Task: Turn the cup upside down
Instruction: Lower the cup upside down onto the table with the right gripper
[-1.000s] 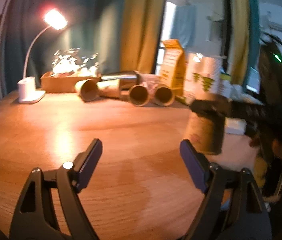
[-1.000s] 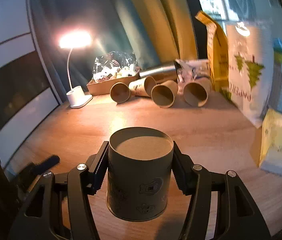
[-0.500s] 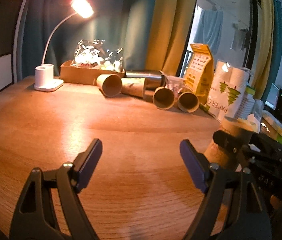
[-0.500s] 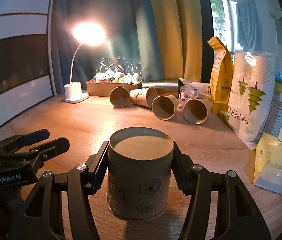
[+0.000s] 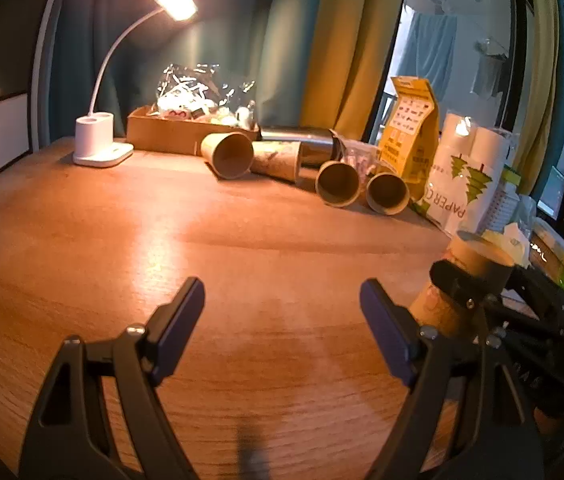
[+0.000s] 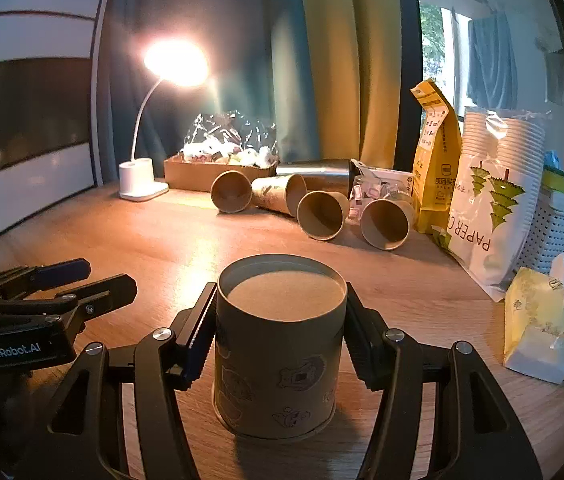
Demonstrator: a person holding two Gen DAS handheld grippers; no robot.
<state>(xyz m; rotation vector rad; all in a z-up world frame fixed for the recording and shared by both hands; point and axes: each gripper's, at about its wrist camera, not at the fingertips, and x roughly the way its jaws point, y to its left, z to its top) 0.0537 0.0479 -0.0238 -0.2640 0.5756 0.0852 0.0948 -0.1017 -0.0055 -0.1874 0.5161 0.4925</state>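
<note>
My right gripper (image 6: 280, 324) is shut on a brown paper cup (image 6: 278, 356) printed with small cartoon drawings. The cup stands upside down, base up, with its rim at or just above the wooden table (image 6: 421, 304). In the left wrist view the same cup (image 5: 469, 276) shows at the right, held by the right gripper (image 5: 457, 284). My left gripper (image 5: 282, 320) is open and empty, low over the table and left of the cup. It also shows in the right wrist view (image 6: 58, 280) at the left edge.
Several paper cups (image 6: 321, 216) lie on their sides at the back by a steel tumbler (image 6: 313, 172). A lit desk lamp (image 6: 142, 180), a cardboard box (image 6: 218, 172), a yellow pouch (image 6: 435, 168), a bag of paper cups (image 6: 493, 200) and a small packet (image 6: 537, 320) stand around.
The right gripper has lowered the upside-down cup toward the table. The left gripper has swung, so the lamp and lying cups shifted right in its view.
</note>
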